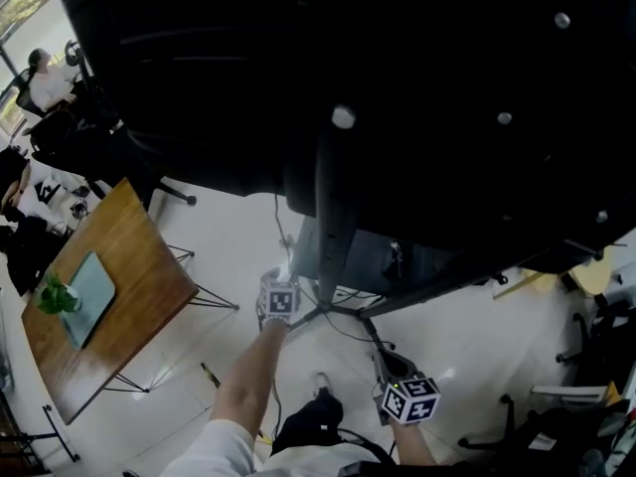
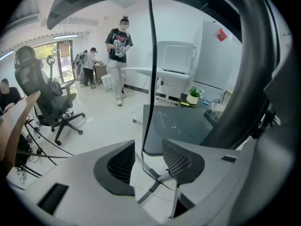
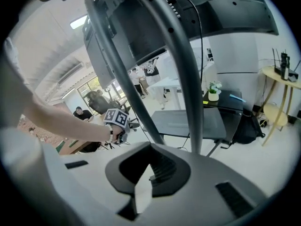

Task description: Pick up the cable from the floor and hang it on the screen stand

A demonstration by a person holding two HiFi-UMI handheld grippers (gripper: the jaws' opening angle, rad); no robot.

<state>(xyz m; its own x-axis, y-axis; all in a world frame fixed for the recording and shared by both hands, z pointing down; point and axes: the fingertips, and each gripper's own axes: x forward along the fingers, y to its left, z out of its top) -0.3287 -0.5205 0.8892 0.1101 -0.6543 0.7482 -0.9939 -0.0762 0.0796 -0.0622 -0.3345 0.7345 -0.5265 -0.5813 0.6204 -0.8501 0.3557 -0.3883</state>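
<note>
Our left claw (image 2: 149, 150) stands released, and the black cable (image 2: 150, 55) hangs straight down between its jaws toward the floor (image 2: 103, 121), seemingly draped from the screen stand (image 1: 334, 207) above. Our right claw (image 3: 150, 160) is clenched on nothing

Left gripper (image 2: 148, 160) fingers (image 2: 182, 162) apart, right gripper (image 3: 149, 175) fingers together
</note>
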